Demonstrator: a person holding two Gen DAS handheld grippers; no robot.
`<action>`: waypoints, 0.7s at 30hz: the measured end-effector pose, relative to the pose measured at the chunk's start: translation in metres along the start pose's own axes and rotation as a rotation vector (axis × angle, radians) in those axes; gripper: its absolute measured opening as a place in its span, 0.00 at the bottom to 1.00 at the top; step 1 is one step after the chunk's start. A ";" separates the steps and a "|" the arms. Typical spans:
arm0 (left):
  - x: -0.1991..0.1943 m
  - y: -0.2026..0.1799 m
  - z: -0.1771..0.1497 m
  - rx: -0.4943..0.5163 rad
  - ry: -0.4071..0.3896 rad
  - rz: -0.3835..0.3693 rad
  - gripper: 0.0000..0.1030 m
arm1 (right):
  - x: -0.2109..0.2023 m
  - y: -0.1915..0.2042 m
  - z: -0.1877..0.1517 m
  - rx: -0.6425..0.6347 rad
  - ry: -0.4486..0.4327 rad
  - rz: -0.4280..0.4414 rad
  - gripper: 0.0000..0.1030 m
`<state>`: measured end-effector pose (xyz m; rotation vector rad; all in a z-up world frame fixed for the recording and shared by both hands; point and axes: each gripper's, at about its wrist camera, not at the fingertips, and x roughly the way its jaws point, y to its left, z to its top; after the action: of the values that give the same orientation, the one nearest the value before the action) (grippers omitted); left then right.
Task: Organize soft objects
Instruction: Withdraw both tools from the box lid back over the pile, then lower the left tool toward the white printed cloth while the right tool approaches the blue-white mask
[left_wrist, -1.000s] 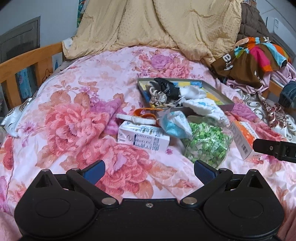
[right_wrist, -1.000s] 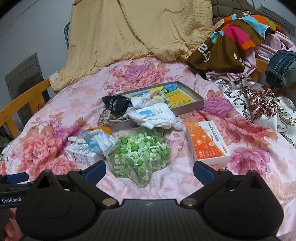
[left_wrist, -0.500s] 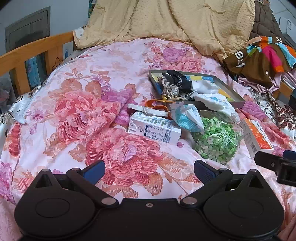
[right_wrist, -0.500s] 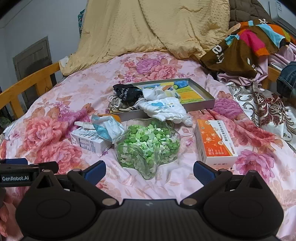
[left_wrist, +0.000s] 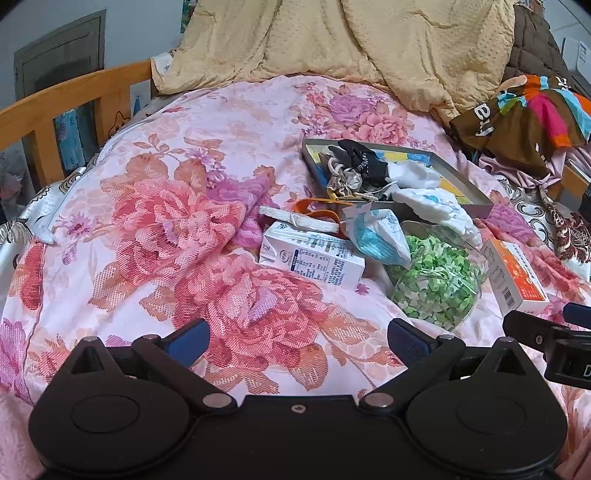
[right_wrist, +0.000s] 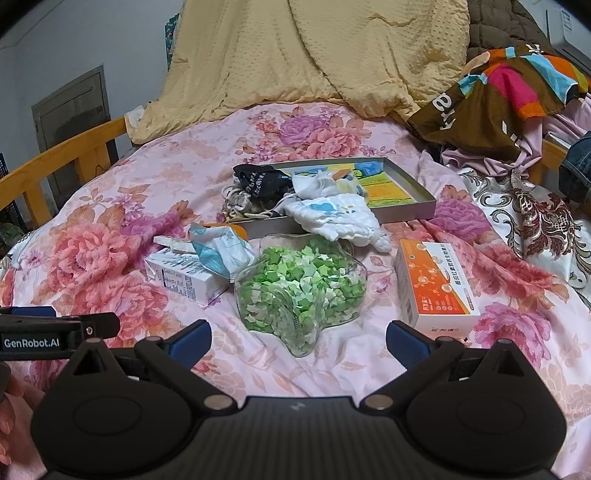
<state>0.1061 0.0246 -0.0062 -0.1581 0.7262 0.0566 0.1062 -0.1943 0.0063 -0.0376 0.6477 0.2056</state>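
A grey tray (right_wrist: 413, 212) (left_wrist: 467, 186) lies mid-bed holding a black cloth (right_wrist: 260, 182) (left_wrist: 360, 160), a coiled cord (right_wrist: 238, 203) and a white cloth (right_wrist: 321, 184). A white-and-blue cloth (right_wrist: 340, 221) (left_wrist: 436, 208) hangs over the tray's near rim. A crumpled blue face mask (right_wrist: 218, 251) (left_wrist: 378, 236) rests on a white carton (right_wrist: 184, 280) (left_wrist: 314, 260). My left gripper (left_wrist: 297, 338) is open over the floral bedspread, short of the carton. My right gripper (right_wrist: 297, 338) is open just before a glass star bowl (right_wrist: 301, 291) (left_wrist: 434, 282) of green paper stars.
An orange-and-white box (right_wrist: 432, 286) (left_wrist: 515, 277) lies right of the bowl. Orange scissors (left_wrist: 317, 206) and a white strip (left_wrist: 295, 219) sit behind the carton. A wooden rail (left_wrist: 74, 99) bounds the left side. A beige quilt (right_wrist: 314, 51) and piled clothes (right_wrist: 498, 92) fill the back and right.
Both grippers have drawn back and tilted, so the bed items sit slightly farther and more to the right in the left view. Nothing was picked up; both stay open.
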 end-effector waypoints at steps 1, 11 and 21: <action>0.000 0.000 0.000 0.000 0.000 -0.001 0.99 | 0.000 0.000 0.000 -0.002 0.000 0.001 1.00; -0.001 -0.001 0.003 -0.005 0.005 -0.005 0.99 | 0.005 0.005 0.002 -0.017 0.006 0.018 1.00; 0.011 0.015 0.026 -0.054 0.023 -0.004 0.99 | 0.027 0.014 0.027 -0.090 0.007 0.071 1.00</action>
<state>0.1295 0.0432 0.0039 -0.2115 0.7477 0.0711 0.1398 -0.1728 0.0121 -0.1016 0.6474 0.3034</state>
